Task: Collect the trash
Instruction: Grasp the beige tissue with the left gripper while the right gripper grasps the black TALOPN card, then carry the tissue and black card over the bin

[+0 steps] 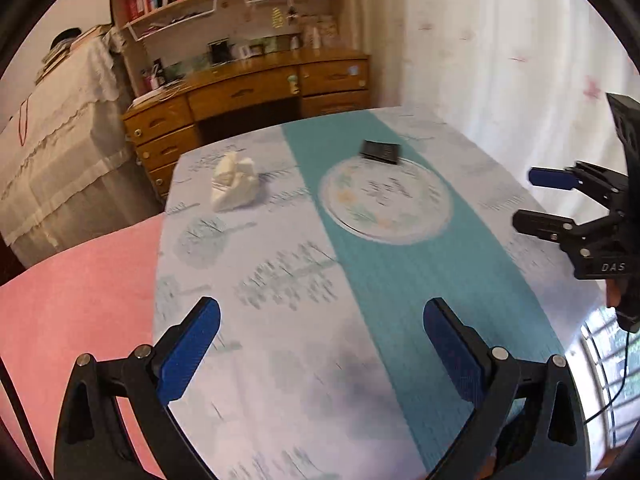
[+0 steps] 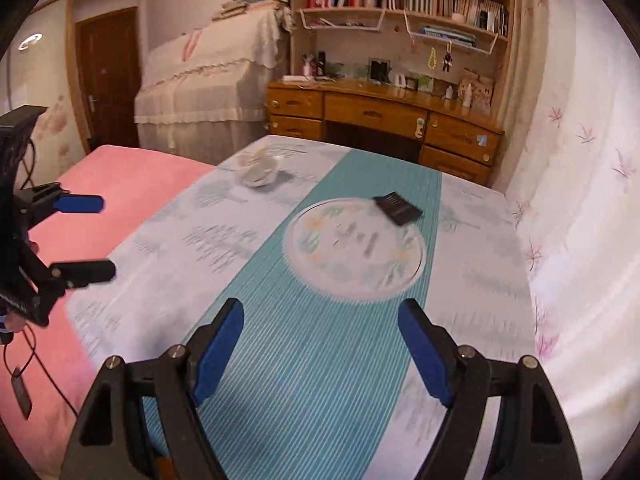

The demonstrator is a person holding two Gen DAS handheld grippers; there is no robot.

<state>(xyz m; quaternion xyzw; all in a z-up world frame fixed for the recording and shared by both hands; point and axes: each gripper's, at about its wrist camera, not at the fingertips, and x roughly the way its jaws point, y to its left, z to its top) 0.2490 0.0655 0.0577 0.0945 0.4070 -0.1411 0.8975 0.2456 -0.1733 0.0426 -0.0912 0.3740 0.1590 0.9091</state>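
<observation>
A crumpled white paper wad (image 1: 233, 179) lies on the table at the far left; it also shows in the right wrist view (image 2: 260, 169). A small black packet (image 1: 381, 151) lies at the far edge of the round printed circle (image 1: 386, 208), also seen in the right wrist view (image 2: 398, 208). My left gripper (image 1: 320, 344) is open and empty above the near side of the table. My right gripper (image 2: 320, 344) is open and empty above the teal stripe. Each gripper shows in the other's view, the right gripper (image 1: 532, 196) and the left gripper (image 2: 102, 236).
The table wears a pale tablecloth (image 1: 280, 272) with a teal stripe (image 2: 320, 360). A pink bed (image 1: 80, 300) lies left of it. A wooden desk (image 2: 380, 112) with bookshelves stands behind, a white curtain (image 2: 580, 200) at the right.
</observation>
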